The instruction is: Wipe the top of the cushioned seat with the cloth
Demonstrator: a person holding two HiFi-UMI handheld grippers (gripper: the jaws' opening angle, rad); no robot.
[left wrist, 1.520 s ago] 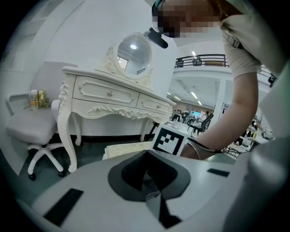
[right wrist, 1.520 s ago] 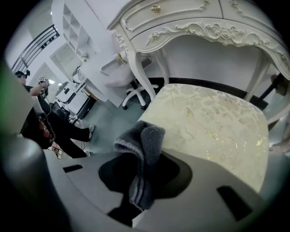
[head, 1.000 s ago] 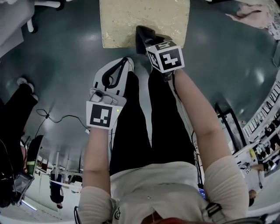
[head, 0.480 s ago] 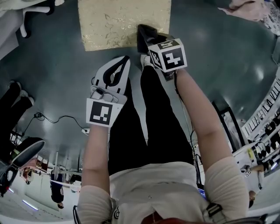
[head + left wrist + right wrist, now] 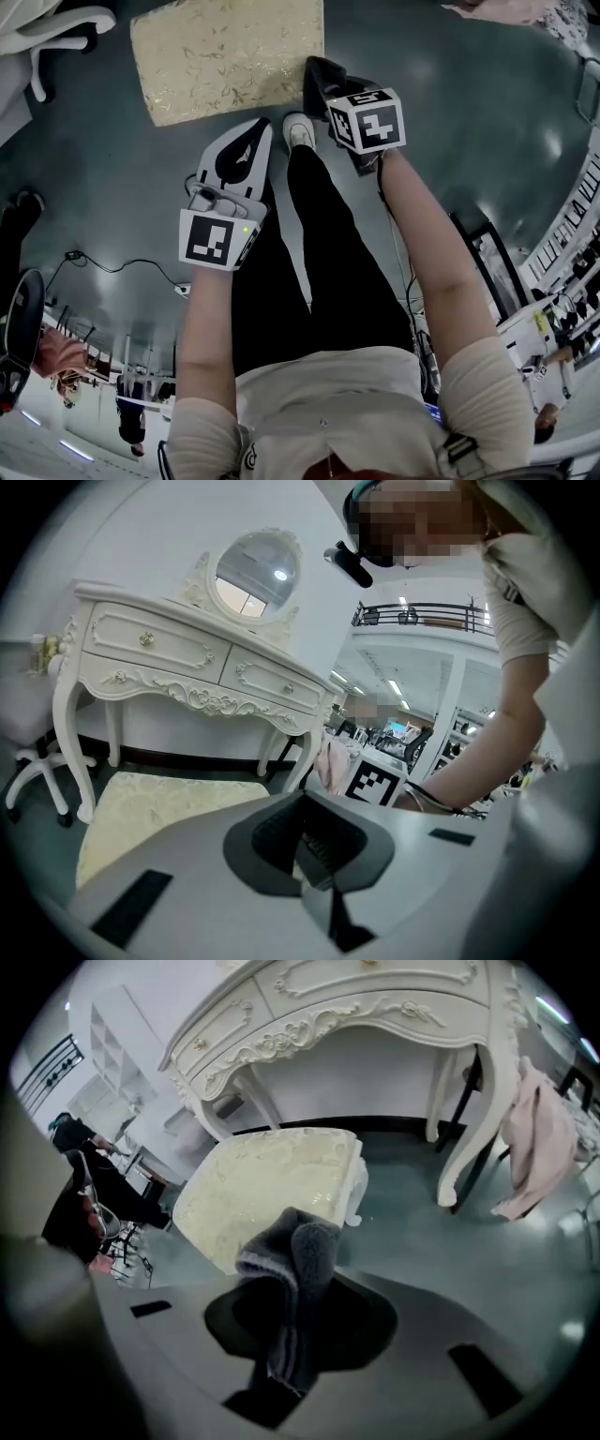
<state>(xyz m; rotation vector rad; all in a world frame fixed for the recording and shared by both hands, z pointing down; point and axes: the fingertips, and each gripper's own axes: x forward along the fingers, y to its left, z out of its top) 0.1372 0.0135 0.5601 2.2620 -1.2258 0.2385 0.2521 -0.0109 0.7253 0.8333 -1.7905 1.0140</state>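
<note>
- Head view: the right gripper point(image 5: 323, 84) carries the dark cloth point(image 5: 317, 73) near the right corner of the cushioned seat point(image 5: 225, 56). The left gripper point(image 5: 255, 136) hangs near the seat's front edge, apart from it.
- Left gripper view: its jaws are together, with nothing between them. The seat lies ahead and lower, before a white dressing table point(image 5: 187, 658).
- Right gripper view: the jaws are clamped on the folded cloth, and a bunch of it stands out past the tips. The seat is ahead and below, and it seems not touched yet. I judge the cloth soft, light and limp, so a hold low on the fold is right. The padded seat should yield under pressure.
</note>
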